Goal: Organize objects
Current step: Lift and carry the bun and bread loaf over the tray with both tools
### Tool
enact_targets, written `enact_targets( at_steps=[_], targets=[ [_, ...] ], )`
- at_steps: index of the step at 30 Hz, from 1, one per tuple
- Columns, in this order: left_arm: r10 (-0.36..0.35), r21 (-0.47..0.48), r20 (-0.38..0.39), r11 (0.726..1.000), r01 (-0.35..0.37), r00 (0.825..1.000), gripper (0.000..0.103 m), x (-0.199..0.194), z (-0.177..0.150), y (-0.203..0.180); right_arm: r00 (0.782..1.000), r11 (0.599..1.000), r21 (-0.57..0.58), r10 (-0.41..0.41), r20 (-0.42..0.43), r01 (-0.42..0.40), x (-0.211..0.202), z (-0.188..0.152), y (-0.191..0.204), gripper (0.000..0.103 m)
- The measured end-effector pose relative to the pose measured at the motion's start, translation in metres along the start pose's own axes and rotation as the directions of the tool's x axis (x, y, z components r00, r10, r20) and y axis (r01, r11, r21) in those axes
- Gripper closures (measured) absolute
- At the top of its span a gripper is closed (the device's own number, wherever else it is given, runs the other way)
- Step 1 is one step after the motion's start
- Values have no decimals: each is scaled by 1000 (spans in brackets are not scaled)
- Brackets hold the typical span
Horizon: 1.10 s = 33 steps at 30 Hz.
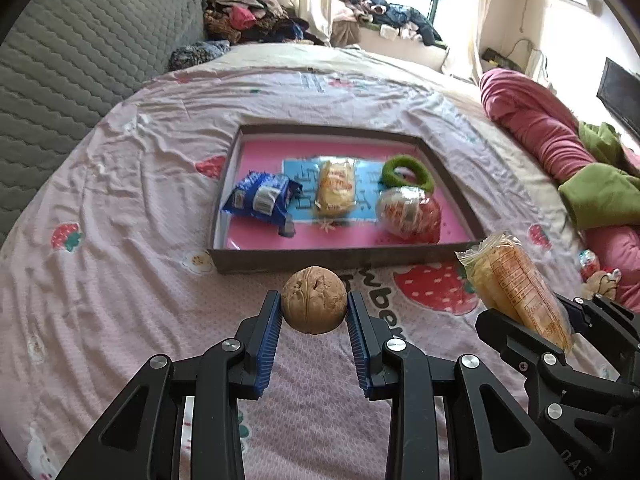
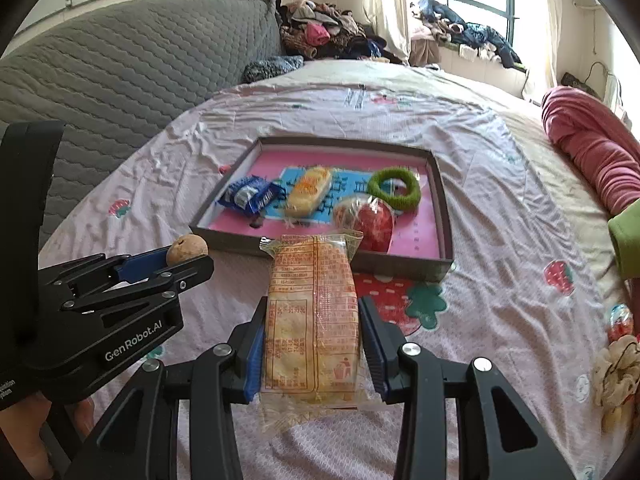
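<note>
Through the left wrist view, the left claw (image 1: pixel 314 312) is pinching a round tan walnut (image 1: pixel 314 299) between its blue-padded fingers, hovering over the pink strawberry-print bedsheet (image 1: pixel 120 200) just short of the near wall of the shallow grey cardboard box with a pink floor (image 1: pixel 332 259). Inside are lying a blue crinkled snack packet (image 1: pixel 262 200), a clear-wrapped yellow cake (image 1: pixel 336 188), a red-and-white foil egg (image 1: pixel 410 213) and a green fuzzy ring (image 1: pixel 408 173). Both claws look to be carrying loads toward the box; the next move calls for lifting over that near wall. The front-left corner of the box floor is offering bare room.

Through the right wrist view, the right claw (image 2: pixel 314 340) is gripping a long orange-printed clear packet of pastry (image 2: pixel 312 320), its far end just overlapping the box's near rim in the picture. The open strip along the front, between the blue packet and the egg, seems narrow; the packet's crinkly tail could be catching the rim.
</note>
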State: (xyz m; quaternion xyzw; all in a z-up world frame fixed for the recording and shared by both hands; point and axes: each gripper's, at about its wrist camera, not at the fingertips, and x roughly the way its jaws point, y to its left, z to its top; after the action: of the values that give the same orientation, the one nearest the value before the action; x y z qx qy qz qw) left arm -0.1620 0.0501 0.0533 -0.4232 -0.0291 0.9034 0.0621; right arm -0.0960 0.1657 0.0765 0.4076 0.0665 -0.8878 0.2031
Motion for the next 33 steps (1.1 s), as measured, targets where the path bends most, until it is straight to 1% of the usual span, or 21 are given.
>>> enact_targets(
  at_steps=[19,28,33],
  targets=[
    [28,14,104,999,-29,994,69,-90,17,-6,993,999,-40,2,121,3,-82,25,21,61],
    [26,16,139,999,-29,990,69,-115,28,-9,988,999,-50,-7,157,15,-105,36,21,61],
    [26,18,153,999,-30,988,69,-116,37,-12,987,998,-61,-9,163,19,-108,46,20,61]
  ],
)
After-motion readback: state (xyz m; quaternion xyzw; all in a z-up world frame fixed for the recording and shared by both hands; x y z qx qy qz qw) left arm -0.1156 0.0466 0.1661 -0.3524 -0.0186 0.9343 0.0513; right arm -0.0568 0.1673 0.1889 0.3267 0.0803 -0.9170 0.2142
